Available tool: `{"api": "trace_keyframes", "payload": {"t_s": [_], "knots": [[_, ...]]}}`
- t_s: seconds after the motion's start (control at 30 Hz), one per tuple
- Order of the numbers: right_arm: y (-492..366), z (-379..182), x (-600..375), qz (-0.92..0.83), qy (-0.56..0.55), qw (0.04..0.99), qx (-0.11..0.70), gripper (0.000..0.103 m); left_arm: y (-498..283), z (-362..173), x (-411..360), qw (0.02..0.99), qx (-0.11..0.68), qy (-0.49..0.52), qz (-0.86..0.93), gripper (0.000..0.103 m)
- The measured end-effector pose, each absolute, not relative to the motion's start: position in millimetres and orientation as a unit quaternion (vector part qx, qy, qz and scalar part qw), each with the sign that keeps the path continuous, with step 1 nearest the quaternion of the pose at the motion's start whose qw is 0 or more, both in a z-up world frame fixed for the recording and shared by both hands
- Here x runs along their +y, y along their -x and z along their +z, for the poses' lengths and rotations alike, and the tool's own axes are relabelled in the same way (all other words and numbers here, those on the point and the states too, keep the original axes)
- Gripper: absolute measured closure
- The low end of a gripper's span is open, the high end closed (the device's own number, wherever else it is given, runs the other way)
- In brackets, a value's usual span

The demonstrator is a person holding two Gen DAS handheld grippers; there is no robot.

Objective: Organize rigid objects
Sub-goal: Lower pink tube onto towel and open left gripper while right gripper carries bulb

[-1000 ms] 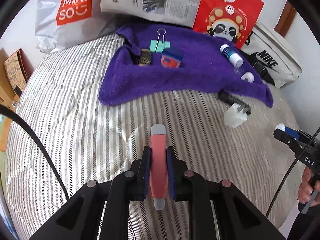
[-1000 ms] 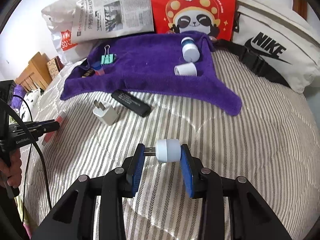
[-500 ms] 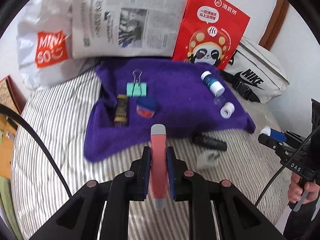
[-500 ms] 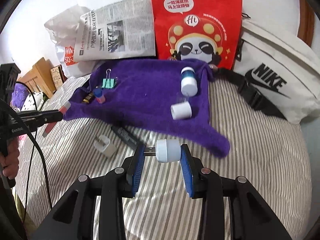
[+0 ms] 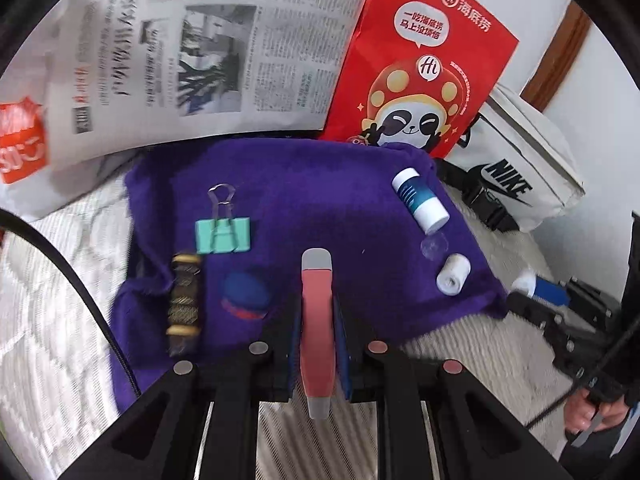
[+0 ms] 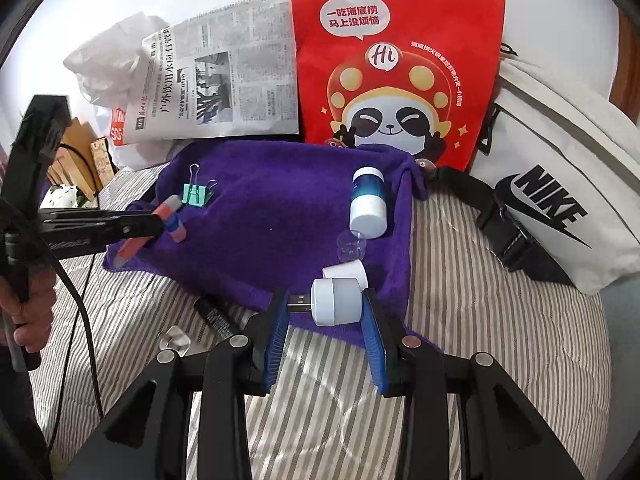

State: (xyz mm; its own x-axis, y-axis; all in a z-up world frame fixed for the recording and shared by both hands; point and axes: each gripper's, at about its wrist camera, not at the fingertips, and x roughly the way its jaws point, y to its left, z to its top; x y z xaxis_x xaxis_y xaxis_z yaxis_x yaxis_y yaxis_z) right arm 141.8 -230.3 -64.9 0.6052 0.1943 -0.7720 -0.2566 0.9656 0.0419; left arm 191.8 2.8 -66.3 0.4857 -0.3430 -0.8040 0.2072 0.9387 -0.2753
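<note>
Coral-red plastic with grey end caps: a slim, flat utility knife (image 5: 317,328) sits clamped edge-on between the blue pads of the left gripper (image 5: 318,320), held in the air over the near edge of the purple towel (image 5: 320,192). The right gripper (image 6: 325,312) is clamped on a small white cylindrical USB gadget (image 6: 335,301), its smooth round body against one pad and its metal plug against the other, above the towel's near right corner. The towel is thick and fluffy, spread on a bed cover (image 6: 480,300) of grey and white stripes. On the towel's left side lie a mint-green binder clip (image 5: 222,234) with wire handles, a dark patterned stick with gold bands (image 5: 183,300) and a blurred blue and red eraser-like block (image 5: 245,292). Toward its right edge lie a glossy white and blue bottle (image 5: 419,200) on its side, a clear round cap (image 5: 434,247) just beside it, and a small white roll (image 5: 453,279) near the corner. Off the towel, on the stripes near its front edge, lie a black bar-shaped device (image 6: 216,316) and a white plug adapter (image 6: 174,340), both partly hidden behind the right gripper's arm. Beyond the far edge stand a newspaper (image 5: 208,52), a red paper bag with a panda (image 5: 416,68), a crinkled white plastic bag (image 6: 108,64) and a white canvas Nike bag (image 6: 560,200).
</note>
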Motion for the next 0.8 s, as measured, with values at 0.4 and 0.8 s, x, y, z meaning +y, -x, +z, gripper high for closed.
{"api": "trace_keyframes", "payload": {"t_s": [0.4, 0.8], "knots": [[-163, -79, -229, 0.123, 0.037, 0.889, 0.439, 0.067, -238, -99, -25, 0.852, 0.508, 0.019, -0.128, 0.088], [-171, -81, -228, 0.126, 0.043, 0.887, 0.441, 0.067, -246, -108, -52, 0.849, 0.513, -0.033, -0.123, 0.087]]}}
